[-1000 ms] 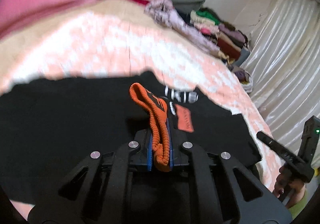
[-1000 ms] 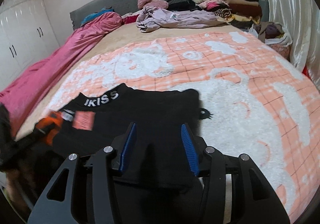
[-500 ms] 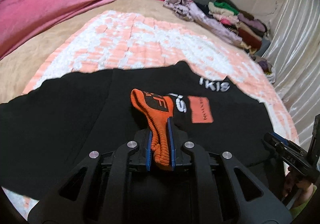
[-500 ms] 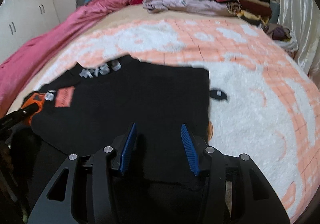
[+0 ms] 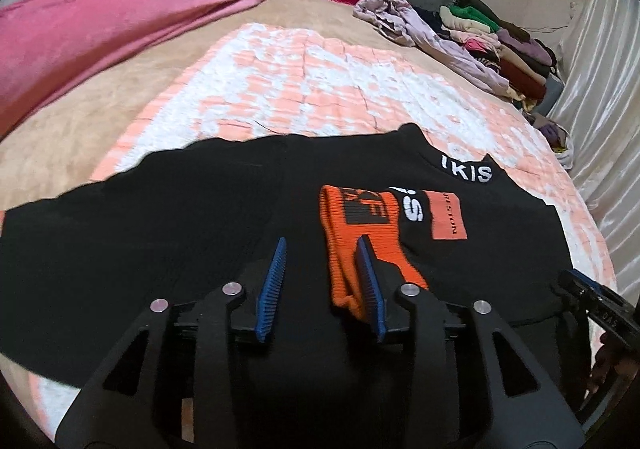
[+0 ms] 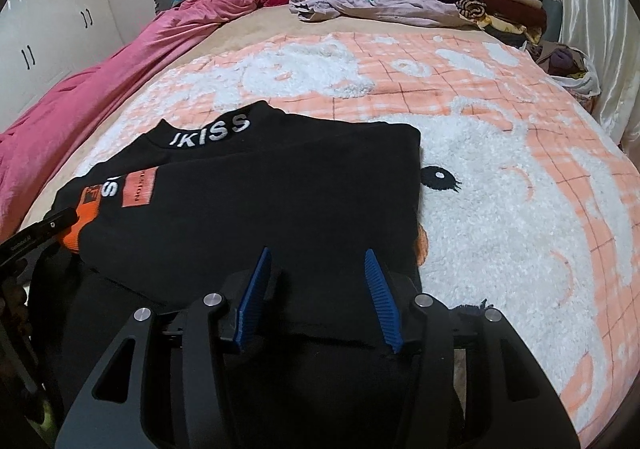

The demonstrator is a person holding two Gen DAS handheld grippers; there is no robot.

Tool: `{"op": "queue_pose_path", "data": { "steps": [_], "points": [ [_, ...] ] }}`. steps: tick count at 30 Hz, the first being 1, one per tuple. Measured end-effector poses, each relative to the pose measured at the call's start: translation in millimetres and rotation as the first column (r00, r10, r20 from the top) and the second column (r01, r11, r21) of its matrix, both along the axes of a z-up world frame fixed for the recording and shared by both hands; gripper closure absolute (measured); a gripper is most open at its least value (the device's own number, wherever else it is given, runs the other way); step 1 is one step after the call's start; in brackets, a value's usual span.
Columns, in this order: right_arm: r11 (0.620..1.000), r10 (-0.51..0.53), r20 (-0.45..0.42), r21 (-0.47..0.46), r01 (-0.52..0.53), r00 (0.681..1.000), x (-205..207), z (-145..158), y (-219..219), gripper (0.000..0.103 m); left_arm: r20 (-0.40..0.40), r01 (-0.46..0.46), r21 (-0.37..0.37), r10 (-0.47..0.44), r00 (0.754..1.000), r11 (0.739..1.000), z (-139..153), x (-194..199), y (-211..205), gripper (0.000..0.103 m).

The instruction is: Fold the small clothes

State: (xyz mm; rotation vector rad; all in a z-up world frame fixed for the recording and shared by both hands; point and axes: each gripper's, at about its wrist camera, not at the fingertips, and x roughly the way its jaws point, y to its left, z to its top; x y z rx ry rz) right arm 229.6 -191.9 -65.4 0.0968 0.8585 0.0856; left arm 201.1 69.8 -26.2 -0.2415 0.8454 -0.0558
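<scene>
Orange cuff (image 5: 362, 233) fills left view (right's sees a sliver).

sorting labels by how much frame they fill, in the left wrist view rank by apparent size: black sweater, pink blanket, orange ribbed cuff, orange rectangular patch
1. Black sweater, nearest the camera, which inflates it.
2. Pink blanket, partly cut off by the frame.
3. Orange ribbed cuff.
4. Orange rectangular patch.

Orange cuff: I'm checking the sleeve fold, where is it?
Left wrist view: the orange cuff lies on the black sweater, beside the orange patch.
</scene>
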Motion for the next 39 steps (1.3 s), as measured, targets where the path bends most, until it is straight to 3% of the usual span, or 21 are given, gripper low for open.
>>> {"op": "queue_pose_path", "data": {
  "steps": [2,6,7,10,18,21,23,27,32,39],
  "points": [
    [1.0,0.002,0.008,-0.002,-0.002,1.0,-2,2,3,0.037,0.011,-0.001,0.019,0.001,1.0,1.0,3,-5,3,0.066],
    [1.0,0.022,0.034,-0.004,-0.022,0.999,-7,10,12,0.035,0.038,-0.032,0.06,0.03,0.999,0.998,9,-18,13,0.053],
    [1.0,0.027,0.038,-0.005,-0.026,0.999,-9,12,14,0.03,0.045,-0.045,0.066,0.042,0.998,0.997,10,-23,17,0.051],
    [0.999,0.04,0.061,-0.004,-0.04,0.997,-12,18,21,0.028,0.067,-0.094,0.078,0.089,0.994,0.993,14,-35,32,0.046],
    [0.995,0.092,0.094,0.015,-0.094,0.991,-18,30,47,0.024,0.122,-0.262,0.07,0.253,0.96,0.962,23,-68,81,0.032],
    [0.993,0.118,0.103,0.019,-0.121,0.988,-19,34,60,0.023,0.144,-0.345,0.078,0.332,0.932,0.935,24,-79,103,0.031],
    [0.991,0.132,0.111,0.022,-0.135,0.985,-21,36,68,0.015,0.15,-0.391,0.078,0.377,0.914,0.917,24,-85,116,0.031],
    [0.983,0.175,0.123,0.03,-0.18,0.977,-23,40,86,0.015,0.159,-0.469,0.061,0.456,0.876,0.881,25,-95,140,0.028],
    [0.968,0.246,0.12,0.01,-0.249,0.962,-22,42,117,0.015,0.18,-0.587,0.104,0.566,0.805,0.803,27,-109,163,0.025],
    [0.938,0.346,0.126,-0.02,-0.346,0.93,-24,43,162,0.015,0.178,-0.71,0.074,0.691,0.7,0.7,24,-131,198,0.024]
  ]
}}
